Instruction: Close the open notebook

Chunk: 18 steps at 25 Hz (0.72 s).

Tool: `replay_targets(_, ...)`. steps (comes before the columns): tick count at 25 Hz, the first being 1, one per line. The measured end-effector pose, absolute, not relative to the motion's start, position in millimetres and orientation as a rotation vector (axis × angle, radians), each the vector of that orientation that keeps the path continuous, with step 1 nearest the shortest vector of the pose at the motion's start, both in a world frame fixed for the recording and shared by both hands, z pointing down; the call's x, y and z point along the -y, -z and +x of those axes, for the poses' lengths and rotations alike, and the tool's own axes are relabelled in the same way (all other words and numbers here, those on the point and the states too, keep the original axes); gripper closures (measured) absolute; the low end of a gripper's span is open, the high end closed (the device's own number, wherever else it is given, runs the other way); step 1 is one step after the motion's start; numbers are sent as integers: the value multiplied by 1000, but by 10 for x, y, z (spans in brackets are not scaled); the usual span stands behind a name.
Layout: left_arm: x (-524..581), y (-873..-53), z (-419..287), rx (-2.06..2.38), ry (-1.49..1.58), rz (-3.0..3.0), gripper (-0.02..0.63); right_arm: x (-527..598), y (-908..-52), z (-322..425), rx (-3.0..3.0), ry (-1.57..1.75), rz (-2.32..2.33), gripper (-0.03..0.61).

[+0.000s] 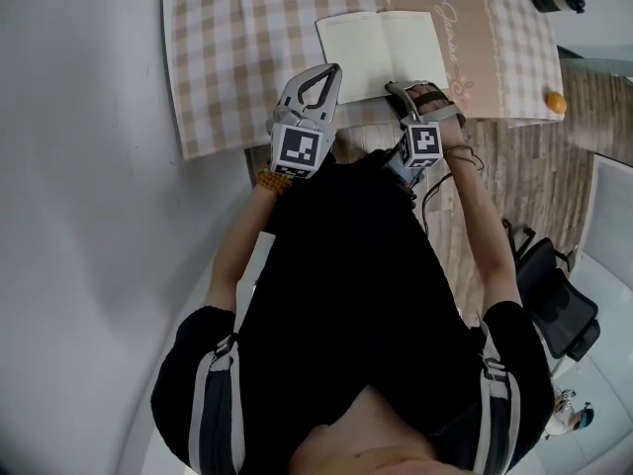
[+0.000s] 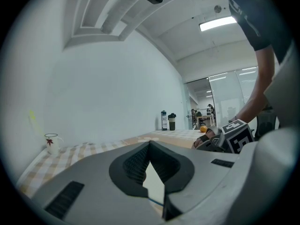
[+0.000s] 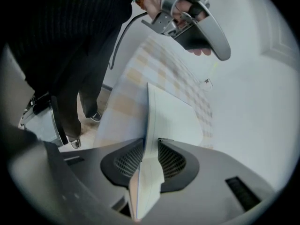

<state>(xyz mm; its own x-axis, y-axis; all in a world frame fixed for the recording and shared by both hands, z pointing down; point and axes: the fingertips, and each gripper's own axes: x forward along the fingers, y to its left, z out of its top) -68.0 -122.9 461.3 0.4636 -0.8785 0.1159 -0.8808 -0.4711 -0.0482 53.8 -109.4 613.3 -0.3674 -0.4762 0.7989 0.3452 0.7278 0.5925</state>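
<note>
Closest of all, the person's black top (image 1: pixel 346 295) fills the lower head view, with both forearms reaching forward to the tools. Steeply tilted downward, the right gripper (image 1: pixel 404 95) meets the near edge of the notebook (image 1: pixel 381 52). Its own view shows its two pads pressed on a pale sheaf of pages that stands edge-on between them, with more white paper spreading out beyond the tips. Just to its left, the left gripper (image 1: pixel 333 71) points nearly level, its jaws together at the tips and holding nothing. Its tip lies over the near left corner of the left page, though whether it touches the paper I cannot tell. Ahead of both tools the notebook lies open, blank pages up, on a checked tablecloth (image 1: pixel 227 57). Well off to the right gripper's right, an orange (image 1: pixel 557 102) rests at the cloth's near corner, and far ahead of the left gripper stand two bottles (image 2: pixel 171 122). A white mug (image 2: pixel 52 142) with a red leaf mark stands far off to the left gripper's left on the same cloth
</note>
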Motion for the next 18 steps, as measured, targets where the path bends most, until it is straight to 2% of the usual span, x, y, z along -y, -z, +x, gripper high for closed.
replay_targets(8,1213,-4639,-662,1594,-199,2677,601,1073,-6173,551,1723,871,37,489)
replay_targets(12,1194,-4632,-684,1599,-204,2673,601,1102,-6111,501,1715,888,26,448)
replay_targets(18,1189,-4652,-714,1609,-201,2669,601,1093,-6168,518,1708,825,-1,477)
